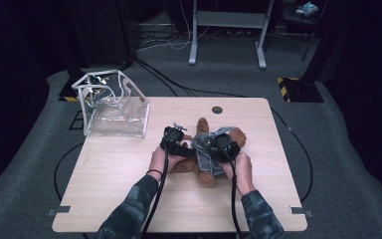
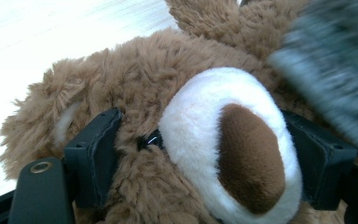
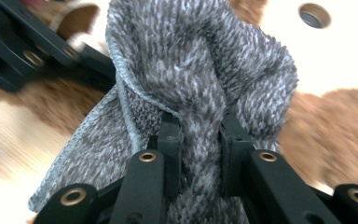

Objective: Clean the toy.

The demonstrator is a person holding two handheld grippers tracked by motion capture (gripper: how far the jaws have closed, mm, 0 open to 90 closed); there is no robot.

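A brown teddy bear (image 1: 205, 175) lies at the middle of the wooden table (image 1: 129, 194), partly under a grey knitted garment (image 1: 206, 148). My left gripper (image 1: 176, 142) is on the bear's left side. In the left gripper view its jaws press both sides of the bear's head (image 2: 135, 79), beside the white muzzle (image 2: 200, 116). My right gripper (image 1: 225, 147) is over the garment. In the right gripper view, this gripper (image 3: 200, 135) is shut on a bunched fold of the grey knit (image 3: 200, 60), with brown fur (image 3: 335, 130) behind.
A clear plastic bag on a white frame (image 1: 114, 107) stands at the table's back left corner. A round cable hole (image 1: 217, 109) sits near the far edge. Bare tabletop lies in front of the bear and to its right.
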